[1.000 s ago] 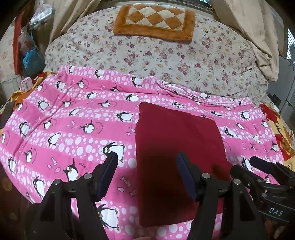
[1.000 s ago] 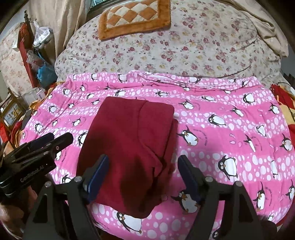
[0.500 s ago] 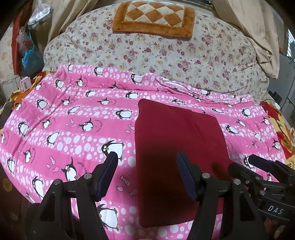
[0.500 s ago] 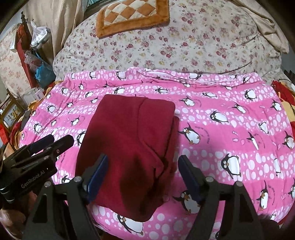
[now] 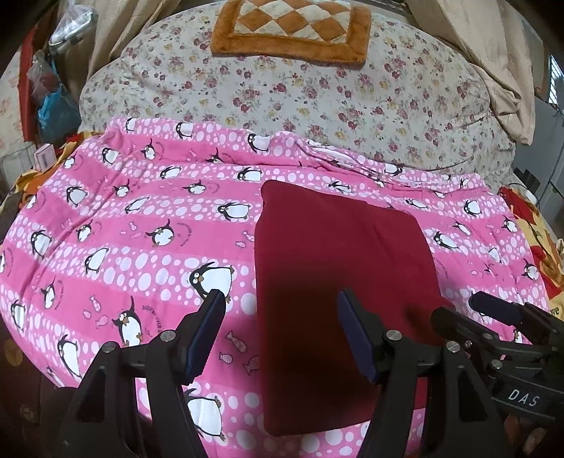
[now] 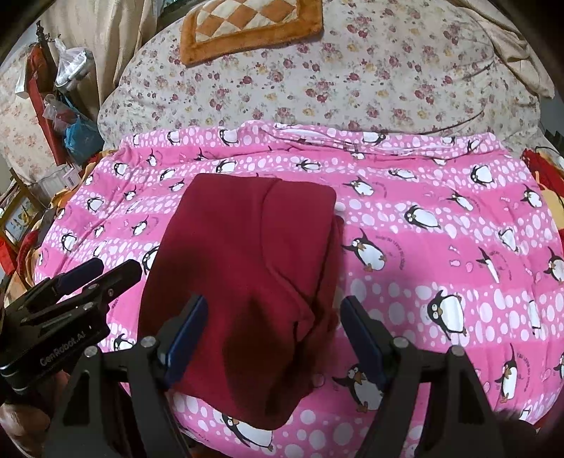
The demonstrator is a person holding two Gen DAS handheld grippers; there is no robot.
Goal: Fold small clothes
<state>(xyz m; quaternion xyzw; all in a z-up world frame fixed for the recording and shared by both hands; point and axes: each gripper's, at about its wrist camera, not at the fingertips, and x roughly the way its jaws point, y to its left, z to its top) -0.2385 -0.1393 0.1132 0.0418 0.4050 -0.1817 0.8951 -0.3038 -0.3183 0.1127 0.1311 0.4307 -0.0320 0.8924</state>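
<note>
A dark red garment (image 5: 338,282) lies folded into a flat rectangle on the pink penguin blanket (image 5: 141,229); it also shows in the right wrist view (image 6: 246,274), with a folded flap on its right side. My left gripper (image 5: 282,317) is open and empty, hovering over the garment's near left edge. My right gripper (image 6: 273,320) is open and empty above the garment's near end. Each gripper shows at the side of the other's view: the right one (image 5: 493,317), the left one (image 6: 91,274).
A floral quilt (image 5: 317,88) covers the far half of the bed, with an orange checkered cushion (image 5: 289,28) on it. Bags and clutter (image 6: 67,116) stand at the left of the bed. A red and yellow cloth (image 5: 535,232) lies at the right edge.
Both grippers have drawn back slightly and risen a little; the garment lies unchanged. Both stay open.
</note>
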